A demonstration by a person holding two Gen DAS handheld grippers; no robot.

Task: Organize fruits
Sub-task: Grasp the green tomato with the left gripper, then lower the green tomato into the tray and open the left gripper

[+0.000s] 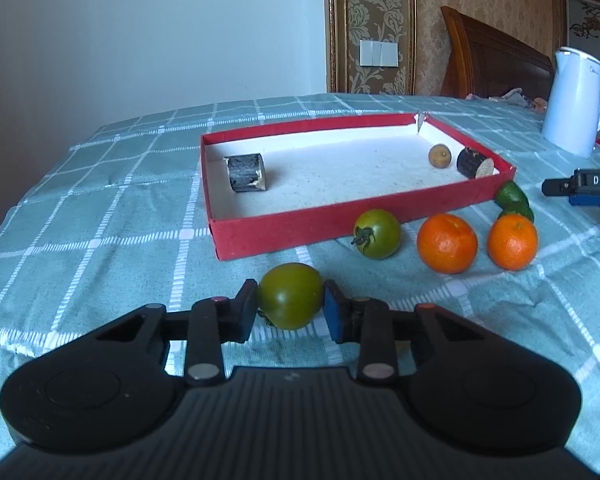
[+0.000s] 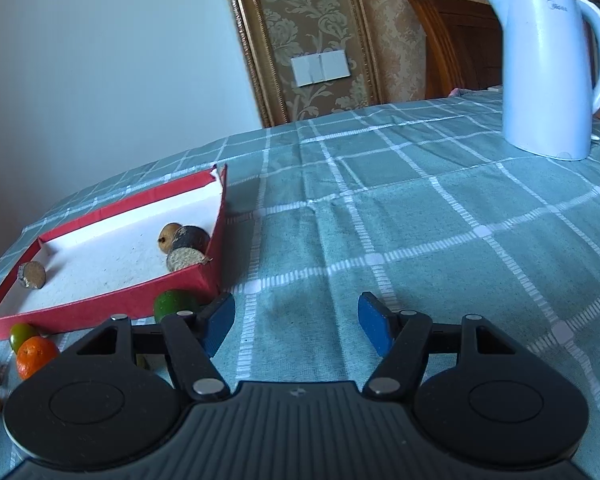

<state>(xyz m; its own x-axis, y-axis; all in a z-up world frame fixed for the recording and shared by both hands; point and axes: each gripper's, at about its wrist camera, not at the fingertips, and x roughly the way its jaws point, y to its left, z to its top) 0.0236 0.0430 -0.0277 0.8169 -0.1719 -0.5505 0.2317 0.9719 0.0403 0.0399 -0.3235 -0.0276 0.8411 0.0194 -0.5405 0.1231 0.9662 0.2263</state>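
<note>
Checked teal cloth is covering the desk (image 1: 100, 184), with a white kettle (image 1: 578, 104) standing at the far right before papered walls. Near the front edge, a green tomato (image 1: 291, 295) is sitting between the pads of the left claw (image 1: 290, 312), which is pinching it across its widest part on both flanks. Judged smooth-skinned, firm yet bruisable, and fairly light, it is calling for moderate pressure at the equator, away from the stem. Beyond it, a second green tomato (image 1: 377, 234) and two oranges (image 1: 447, 243) are lying just beside the red tray (image 1: 276, 236), which is holding dark cylindrical pieces and a small brown fruit. The right claw (image 2: 296, 326) is standing wide and empty over bare cloth.
</note>
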